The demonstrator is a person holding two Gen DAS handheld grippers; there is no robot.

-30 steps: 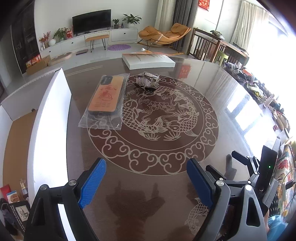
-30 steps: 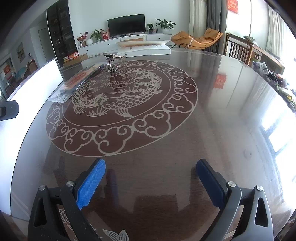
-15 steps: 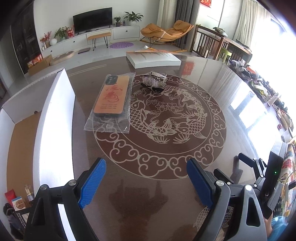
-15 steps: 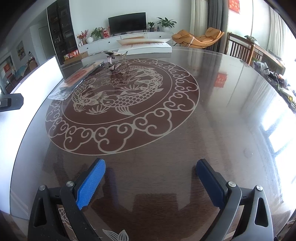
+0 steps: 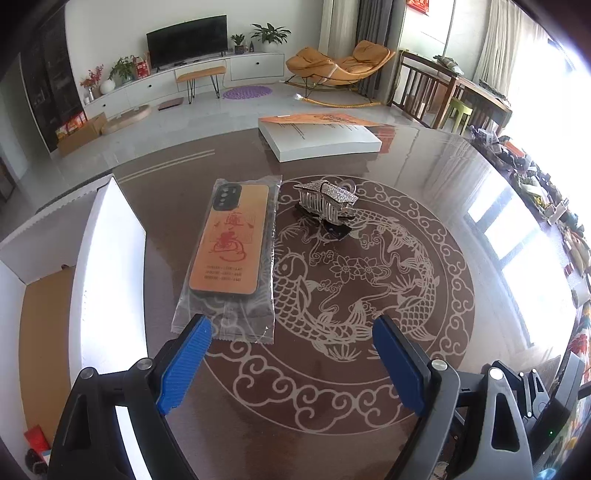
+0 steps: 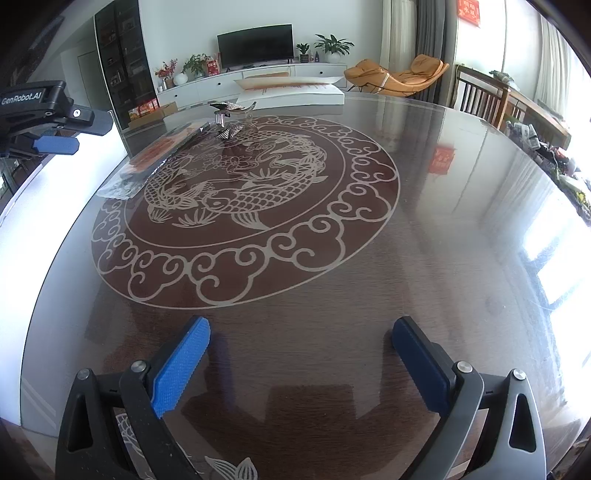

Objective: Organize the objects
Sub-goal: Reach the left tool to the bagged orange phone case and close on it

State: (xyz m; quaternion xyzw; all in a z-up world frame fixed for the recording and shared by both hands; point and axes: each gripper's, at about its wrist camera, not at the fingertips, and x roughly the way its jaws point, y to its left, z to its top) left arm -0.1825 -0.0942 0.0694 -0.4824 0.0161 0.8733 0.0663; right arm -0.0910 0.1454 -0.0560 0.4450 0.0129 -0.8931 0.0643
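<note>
A home living room, seen across a round, dark, glossy table [image 5: 424, 177] inlaid with a pale fish-and-cloud pattern. At the top of the frame, a television [image 5: 186, 40] stands on a long white cabinet [image 5: 184, 83] with potted plants [image 5: 269, 35]. To the upper right, an orange lounge chair [image 5: 340, 64] sits before curtains [image 5: 502, 48], beside a wooden chair [image 5: 417, 92]. A purple rug [image 5: 247, 91] lies on the pale tiled floor.
</note>
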